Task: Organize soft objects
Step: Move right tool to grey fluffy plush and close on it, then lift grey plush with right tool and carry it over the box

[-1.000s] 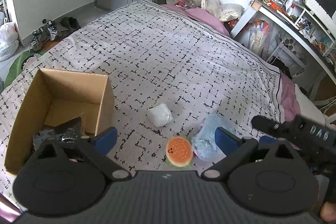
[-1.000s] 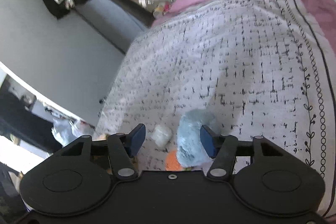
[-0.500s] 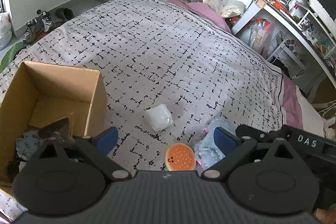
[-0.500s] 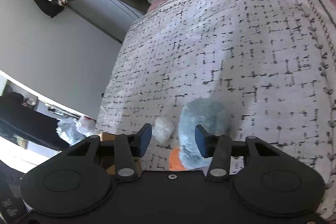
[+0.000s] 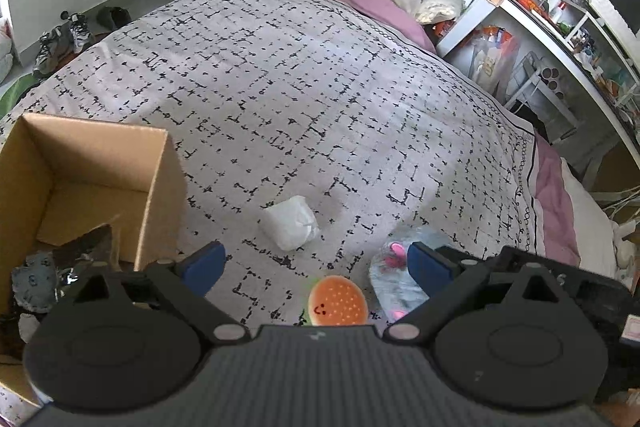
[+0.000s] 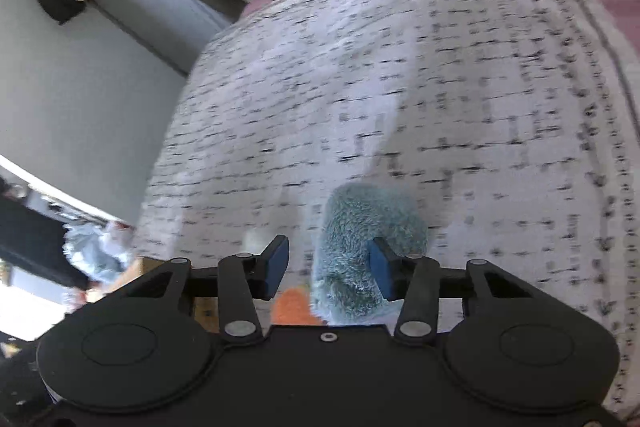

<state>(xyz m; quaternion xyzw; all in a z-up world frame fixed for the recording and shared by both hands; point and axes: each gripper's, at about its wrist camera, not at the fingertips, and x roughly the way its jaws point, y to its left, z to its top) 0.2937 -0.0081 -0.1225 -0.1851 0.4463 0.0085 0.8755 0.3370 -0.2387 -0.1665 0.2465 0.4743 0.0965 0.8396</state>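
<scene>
On the patterned bedspread [image 5: 320,87] lie an orange burger plush [image 5: 338,301], a white soft bundle [image 5: 292,223] and a fluffy blue plush toy [image 5: 390,277]. My left gripper [image 5: 316,263] hangs open just above the burger, with nothing between its pads. My right gripper [image 6: 328,265] straddles the blue plush [image 6: 360,227]. Its right pad is sunk in the fur, while a gap shows at the left pad. The burger [image 6: 292,307] peeks out beneath it.
An open cardboard box [image 5: 92,163] with dark items inside stands on the bed at the left. A cluttered desk and shelves [image 5: 560,27] run along the right wall. Shoes [image 5: 64,35] lie on the floor at the far left.
Both grippers have sunk toward the toys. The right jaws have narrowed around the blue plush. The burger now sits closer under the left gripper.
</scene>
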